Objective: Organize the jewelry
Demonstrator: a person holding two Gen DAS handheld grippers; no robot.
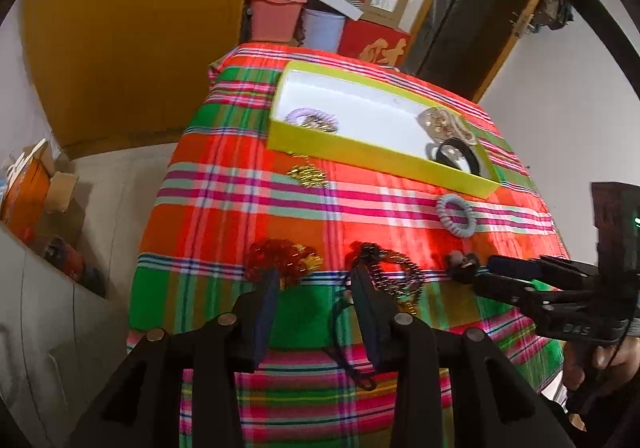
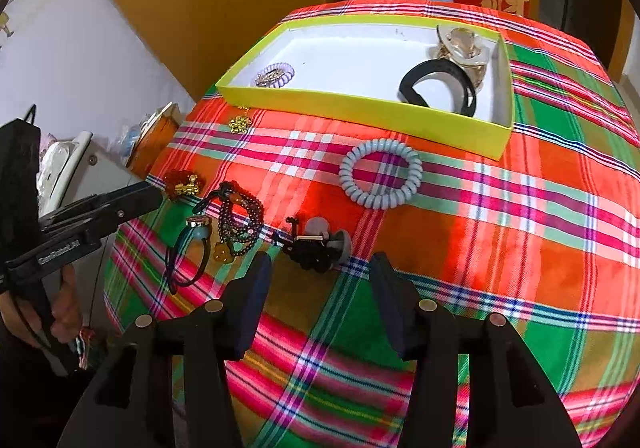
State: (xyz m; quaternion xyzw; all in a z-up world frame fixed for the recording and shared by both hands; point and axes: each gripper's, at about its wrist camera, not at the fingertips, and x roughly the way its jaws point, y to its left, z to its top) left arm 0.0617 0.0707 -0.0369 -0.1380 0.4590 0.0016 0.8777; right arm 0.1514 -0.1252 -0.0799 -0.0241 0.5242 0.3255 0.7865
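A yellow-green box on the plaid cloth holds a purple spiral tie, a black hairband and a gold clip. In front of it lie a grey-blue spiral tie, a gold piece, a red bead piece, a dark bead bracelet and a teal hair tie. My left gripper stands open, one tip by the red beads, the other by the bracelet. My right gripper is open just behind a black hair tie with grey buttons.
The plaid cloth drapes over the table's edges. Behind the table stand a pink tub, a pale blue bucket and a red box under cardboard boxes. A white cabinet with clutter stands to the left. A person's hands hold both grippers.
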